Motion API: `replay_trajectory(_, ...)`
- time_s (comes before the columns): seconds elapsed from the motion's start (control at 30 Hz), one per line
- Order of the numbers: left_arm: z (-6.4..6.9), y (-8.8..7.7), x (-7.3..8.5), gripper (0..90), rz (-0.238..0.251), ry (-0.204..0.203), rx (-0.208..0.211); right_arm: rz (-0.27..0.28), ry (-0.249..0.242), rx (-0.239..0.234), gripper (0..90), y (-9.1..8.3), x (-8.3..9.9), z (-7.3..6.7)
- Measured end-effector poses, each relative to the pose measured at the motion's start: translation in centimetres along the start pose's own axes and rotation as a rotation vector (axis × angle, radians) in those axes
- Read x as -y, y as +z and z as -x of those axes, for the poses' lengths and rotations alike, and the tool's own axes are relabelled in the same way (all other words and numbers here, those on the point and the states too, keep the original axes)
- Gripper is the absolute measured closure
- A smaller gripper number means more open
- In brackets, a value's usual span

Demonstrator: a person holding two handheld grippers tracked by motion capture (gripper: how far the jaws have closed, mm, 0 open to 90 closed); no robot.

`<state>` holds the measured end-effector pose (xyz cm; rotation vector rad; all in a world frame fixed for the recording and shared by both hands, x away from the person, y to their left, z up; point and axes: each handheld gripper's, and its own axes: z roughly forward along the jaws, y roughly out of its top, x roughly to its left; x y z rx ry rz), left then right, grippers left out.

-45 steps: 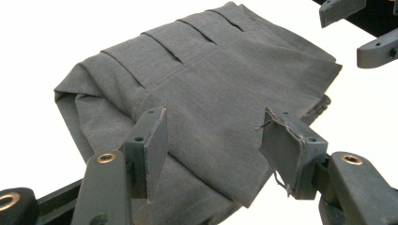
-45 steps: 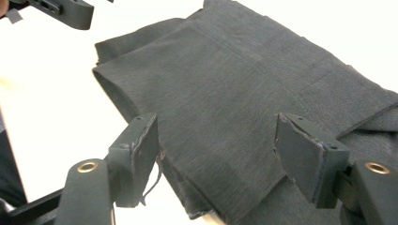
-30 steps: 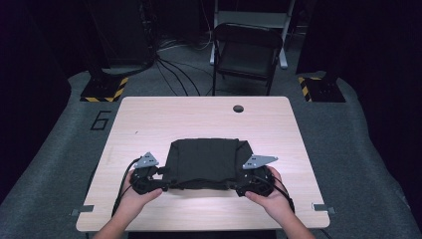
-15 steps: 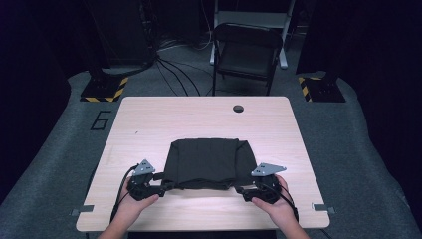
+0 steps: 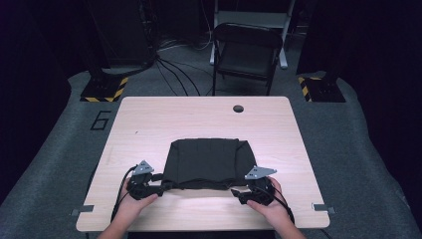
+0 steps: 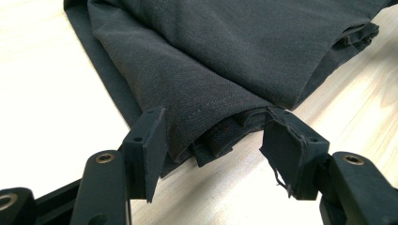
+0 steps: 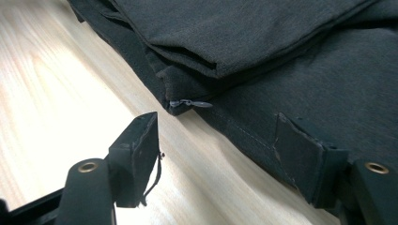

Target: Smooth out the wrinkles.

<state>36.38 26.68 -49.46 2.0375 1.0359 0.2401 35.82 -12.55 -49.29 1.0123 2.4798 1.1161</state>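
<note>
A folded black garment (image 5: 206, 162) lies flat on the light wooden table (image 5: 164, 117), toward the person's edge and roughly centred between the two hands. The left gripper (image 5: 160, 185) sits at the garment's near left corner; in the left gripper view its jaws stand wide apart, with the bunched, layered corner of the cloth (image 6: 220, 131) lying between them, the fabric brushing the inner faces but not pinched. The right gripper (image 5: 242, 194) sits at the near right corner, jaws likewise spread: one jaw rests over bare table, the other lies against the garment's hem (image 7: 244, 136), gripping nothing. A small zip pull (image 7: 190, 103) pokes out at a folded edge.
</note>
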Motion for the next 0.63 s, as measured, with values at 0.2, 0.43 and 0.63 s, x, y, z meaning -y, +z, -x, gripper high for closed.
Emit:
replay_trajectory(0.2, 0.06, 0.19, 0.14, 40.4, 0.007, 0.011, -0.009, -0.032, -0.054, -0.002, 33.0, 0.98, 0.06, -0.18)
replay_trajectory(0.43, 0.28, -0.09, 0.20, 40.4, -0.002, 0.008, -0.019, -0.050, -0.074, 0.007, 36.6, 0.89, 0.24, -0.52)
replay_trajectory(0.63, 0.57, -0.03, 0.23, 40.3, 0.005, 0.002, -0.014, -0.023, -0.073, 0.026, 40.8, 0.34, 0.05, -0.30)
